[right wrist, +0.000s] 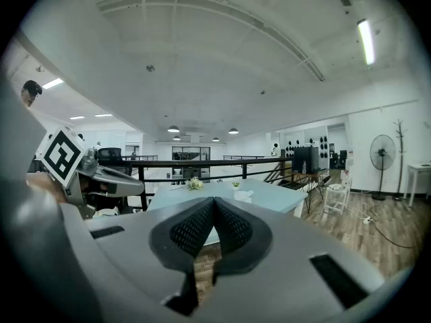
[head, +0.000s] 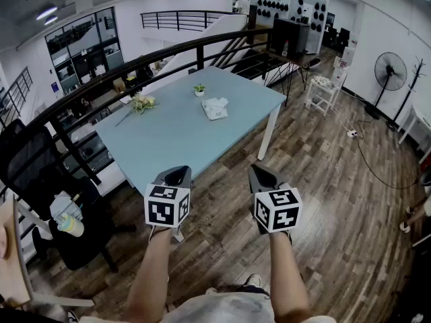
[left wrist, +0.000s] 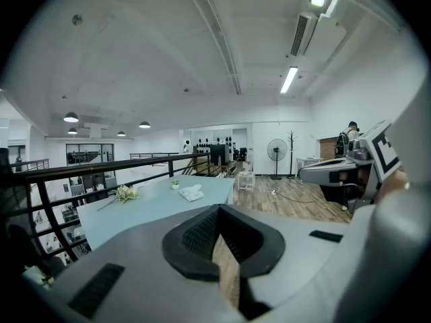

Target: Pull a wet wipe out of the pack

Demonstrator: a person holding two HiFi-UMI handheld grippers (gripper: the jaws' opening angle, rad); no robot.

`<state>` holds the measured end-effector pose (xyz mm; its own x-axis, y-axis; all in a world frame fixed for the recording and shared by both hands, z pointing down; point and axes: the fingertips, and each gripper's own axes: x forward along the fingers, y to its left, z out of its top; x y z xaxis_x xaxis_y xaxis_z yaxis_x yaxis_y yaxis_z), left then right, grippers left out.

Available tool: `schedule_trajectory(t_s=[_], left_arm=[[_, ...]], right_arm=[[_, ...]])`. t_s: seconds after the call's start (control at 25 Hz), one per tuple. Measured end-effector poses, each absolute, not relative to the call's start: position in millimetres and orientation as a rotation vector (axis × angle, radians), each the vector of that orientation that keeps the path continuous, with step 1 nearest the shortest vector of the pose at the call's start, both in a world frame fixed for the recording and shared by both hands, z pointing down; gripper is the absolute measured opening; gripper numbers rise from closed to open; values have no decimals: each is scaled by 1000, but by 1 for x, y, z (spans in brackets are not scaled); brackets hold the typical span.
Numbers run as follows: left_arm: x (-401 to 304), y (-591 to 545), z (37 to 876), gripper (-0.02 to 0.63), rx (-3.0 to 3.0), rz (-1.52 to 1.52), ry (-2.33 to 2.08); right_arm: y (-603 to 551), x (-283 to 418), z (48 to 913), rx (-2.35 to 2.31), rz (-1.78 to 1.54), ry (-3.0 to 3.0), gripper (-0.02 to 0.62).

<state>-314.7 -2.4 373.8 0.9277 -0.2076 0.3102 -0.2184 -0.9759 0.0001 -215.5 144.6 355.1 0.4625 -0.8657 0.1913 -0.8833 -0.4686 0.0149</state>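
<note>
The white wet wipe pack (head: pixel 215 108) lies toward the far side of a light blue table (head: pixel 175 143). It also shows small in the left gripper view as the pack (left wrist: pixel 192 193) and in the right gripper view as the pack (right wrist: pixel 244 196). Both grippers are held side by side over the wooden floor, short of the table's near corner. My left gripper (head: pixel 177 176) (left wrist: pixel 219 210) has its tips together and holds nothing. My right gripper (head: pixel 262 177) (right wrist: pixel 214 200) is shut too, with nothing in it.
A small potted plant (head: pixel 199 89) and a bunch of flowers (head: pixel 142 103) share the table. A black railing (head: pixel 101 79) runs along its left side. A black office chair (head: pixel 40 173) stands at the left; a fan (head: pixel 390 73) and a white trolley (head: pixel 322 89) stand at the right.
</note>
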Motion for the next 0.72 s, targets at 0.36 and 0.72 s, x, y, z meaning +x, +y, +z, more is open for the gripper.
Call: schedule_trajectory(t_s=[0.36,0.72], left_arm=[[-300,1,381,-5,3065,501,-297],[-255,-1,386,-5,3057,520,-316]], right_arm=[[140,-207,358,2599,242,-1564,3],[124,-173,368,2511,256,-1667,32]])
